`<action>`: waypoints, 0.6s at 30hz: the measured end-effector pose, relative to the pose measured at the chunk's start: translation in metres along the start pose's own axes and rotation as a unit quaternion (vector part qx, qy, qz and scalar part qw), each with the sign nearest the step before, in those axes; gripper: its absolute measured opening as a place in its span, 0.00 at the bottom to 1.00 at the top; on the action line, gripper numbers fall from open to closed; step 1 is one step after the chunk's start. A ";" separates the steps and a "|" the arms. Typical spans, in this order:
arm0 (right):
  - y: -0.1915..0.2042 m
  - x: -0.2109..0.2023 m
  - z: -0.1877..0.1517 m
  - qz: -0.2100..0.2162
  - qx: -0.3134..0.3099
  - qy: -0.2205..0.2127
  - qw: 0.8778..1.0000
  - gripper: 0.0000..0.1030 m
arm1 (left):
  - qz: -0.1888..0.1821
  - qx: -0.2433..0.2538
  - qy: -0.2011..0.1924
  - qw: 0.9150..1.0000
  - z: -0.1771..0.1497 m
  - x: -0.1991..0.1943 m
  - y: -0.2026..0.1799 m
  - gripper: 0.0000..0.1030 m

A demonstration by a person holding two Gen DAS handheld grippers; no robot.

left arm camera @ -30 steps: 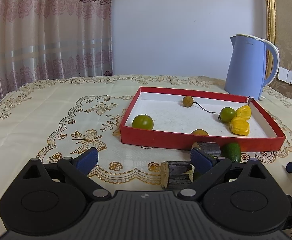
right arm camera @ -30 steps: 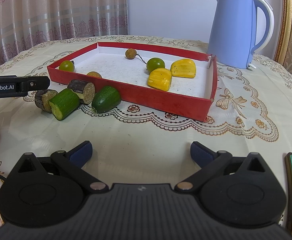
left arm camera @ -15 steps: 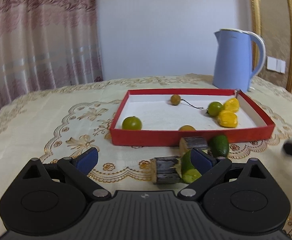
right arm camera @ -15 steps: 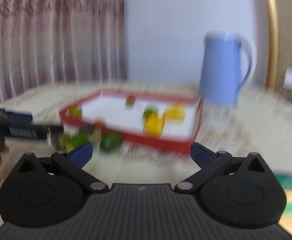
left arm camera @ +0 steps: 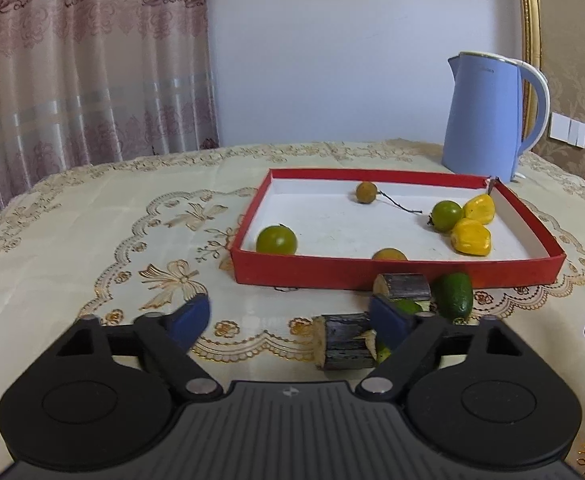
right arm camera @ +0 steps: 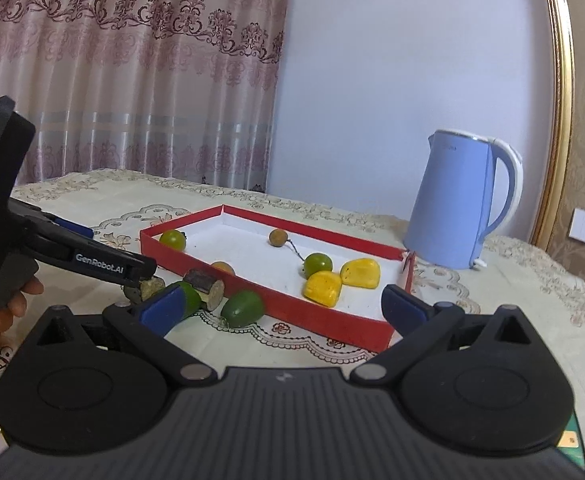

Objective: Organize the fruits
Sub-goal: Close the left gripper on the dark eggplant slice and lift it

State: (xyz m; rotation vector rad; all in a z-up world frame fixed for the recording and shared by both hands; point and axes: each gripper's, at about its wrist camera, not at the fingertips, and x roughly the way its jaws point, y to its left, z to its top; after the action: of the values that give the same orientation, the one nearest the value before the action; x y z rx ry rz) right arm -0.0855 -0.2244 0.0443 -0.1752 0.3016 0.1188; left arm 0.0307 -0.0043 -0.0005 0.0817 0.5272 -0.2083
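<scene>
Left wrist view: lacy cream counter [left arm camera: 92, 240], pink curtain [left arm camera: 72, 60]. Left tool [left arm camera: 288, 318] has just been closing around a dark stick piece [left arm camera: 346, 342], not yet squeezing. Red tray [left arm camera: 392, 270] holds round and yellow fruits.

Right wrist view: right tool [right arm camera: 282, 304] is wide and empty above the counter; blue kettle [right arm camera: 460, 204] behind the tray.

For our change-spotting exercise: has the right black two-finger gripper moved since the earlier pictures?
Yes. In its own view the pale blue electric kettle now sits lower, so the right gripper has tilted upward.

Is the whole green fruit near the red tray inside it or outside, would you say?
Outside: the green fruit lies on the tablecloth against the red tray front wall.
</scene>
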 end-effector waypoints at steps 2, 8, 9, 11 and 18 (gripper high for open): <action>0.002 -0.002 0.000 0.002 0.000 0.000 1.000 1.00 | -0.007 -0.001 0.005 1.000 0.000 0.002 -0.002 0.73; -0.003 -0.005 -0.001 0.001 0.013 -0.005 1.000 1.00 | -0.017 0.015 0.015 1.000 0.003 0.009 -0.015 0.61; -0.003 -0.005 -0.002 0.001 0.012 -0.005 1.000 1.00 | -0.014 0.015 0.017 1.000 0.004 0.011 -0.017 0.59; -0.003 -0.005 -0.002 0.002 0.013 -0.005 1.000 1.00 | -0.014 0.011 0.028 0.999 0.005 0.015 -0.016 0.50; -0.003 -0.007 -0.001 0.005 0.018 -0.012 1.000 1.00 | -0.024 0.031 0.048 0.998 0.003 0.013 -0.018 0.46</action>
State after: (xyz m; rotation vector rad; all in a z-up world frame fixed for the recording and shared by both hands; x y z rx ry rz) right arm -0.0924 -0.2281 0.0461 -0.1368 0.2807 0.1258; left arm 0.0393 -0.0247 -0.0054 0.1412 0.6182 -0.2680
